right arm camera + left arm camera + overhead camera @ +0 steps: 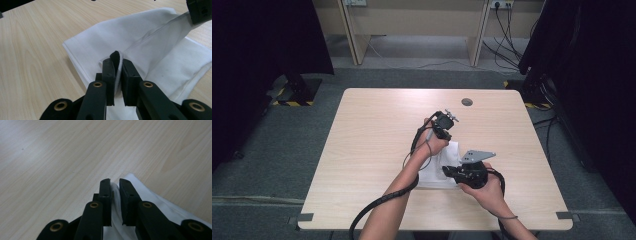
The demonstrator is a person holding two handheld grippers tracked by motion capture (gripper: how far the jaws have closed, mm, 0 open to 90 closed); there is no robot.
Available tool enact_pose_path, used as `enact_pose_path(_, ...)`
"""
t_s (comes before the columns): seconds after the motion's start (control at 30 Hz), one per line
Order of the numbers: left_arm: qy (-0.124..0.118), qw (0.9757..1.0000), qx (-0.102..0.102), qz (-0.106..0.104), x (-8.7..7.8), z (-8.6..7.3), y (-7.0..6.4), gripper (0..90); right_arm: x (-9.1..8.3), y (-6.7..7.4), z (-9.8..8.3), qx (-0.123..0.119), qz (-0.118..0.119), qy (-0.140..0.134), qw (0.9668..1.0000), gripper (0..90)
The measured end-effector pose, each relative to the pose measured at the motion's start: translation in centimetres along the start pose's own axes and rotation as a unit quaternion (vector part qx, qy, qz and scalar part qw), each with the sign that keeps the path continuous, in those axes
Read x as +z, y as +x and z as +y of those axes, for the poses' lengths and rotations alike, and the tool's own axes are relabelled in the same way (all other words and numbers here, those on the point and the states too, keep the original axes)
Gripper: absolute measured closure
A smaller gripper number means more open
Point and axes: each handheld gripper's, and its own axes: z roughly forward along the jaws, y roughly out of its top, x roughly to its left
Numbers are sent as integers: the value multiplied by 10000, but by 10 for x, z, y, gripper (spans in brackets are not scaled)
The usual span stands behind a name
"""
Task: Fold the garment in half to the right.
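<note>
A white cloth [434, 176] lies folded near the middle of the wooden table [372, 140]. My left gripper [447, 136] stands over the cloth's far edge. In the left gripper view it [115, 182] is shut on a raised corner of the cloth [155, 201]. My right gripper [448, 171] comes in from the right at the cloth's near side. In the right gripper view it [118, 62] is shut on a pinched fold of the cloth [140, 37], with a dark strip showing inside the fold. The left gripper [200, 10] holds the far corner at the upper right of that view.
A small round grey cap [467, 102] is set in the table near its far edge. Black cables trail from both grippers toward the near edge. Dark curtains stand on both sides, and a wooden desk [412, 20] with loose cables is behind the table.
</note>
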Motion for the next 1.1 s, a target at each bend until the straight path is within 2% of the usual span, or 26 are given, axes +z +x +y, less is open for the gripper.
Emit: enact_pose_path(1.1,23,10000,79,26,7,5,-7,774,-4,-3,-6,-38,-131,128,9998,805)
